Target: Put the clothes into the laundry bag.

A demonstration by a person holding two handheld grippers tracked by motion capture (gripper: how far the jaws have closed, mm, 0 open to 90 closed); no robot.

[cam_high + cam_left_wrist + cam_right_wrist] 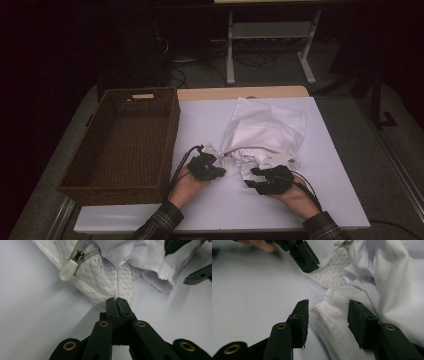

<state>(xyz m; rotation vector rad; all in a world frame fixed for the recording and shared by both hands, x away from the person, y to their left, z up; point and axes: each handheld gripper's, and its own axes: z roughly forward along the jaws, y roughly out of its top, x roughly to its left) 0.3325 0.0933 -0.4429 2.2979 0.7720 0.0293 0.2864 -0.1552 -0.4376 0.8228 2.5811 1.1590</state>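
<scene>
1. Garment: crumpled white fabric jacket with mesh lining and a grey zipper (262, 131), lying right of centre on the white table top (345, 200), well clear of the empty brown wicker basket (122, 142) at left

2. Left gripper (220, 159): jaws pinched tight on a corner of the white mesh lining (110, 287), near the white zipper pull (67, 271). In the left gripper view the mesh rises straight out of the closed tips

3. Right gripper (252, 177): jaws stand part-way apart, astride a stitched white hem fold (329, 317); pads not pressing on it as far as the right gripper view shows, so nothing is held

4. Key relation: hem fold lies between the right jaws and runs away from them, roughly along the gripper's own line. Left gripper sits just left of it, tips in view at upper left of the right gripper view (308, 266). Both hands are at the garment's near edge; the right is the nearer to this fold

5. Orientation: the garment's long axis runs from near-left to far-right, bulk spread toward the far side, bunched end pointing at the person

6. Judgement: a closing of the right jaws on the hem seems next; risk is catching one loose layer
</scene>
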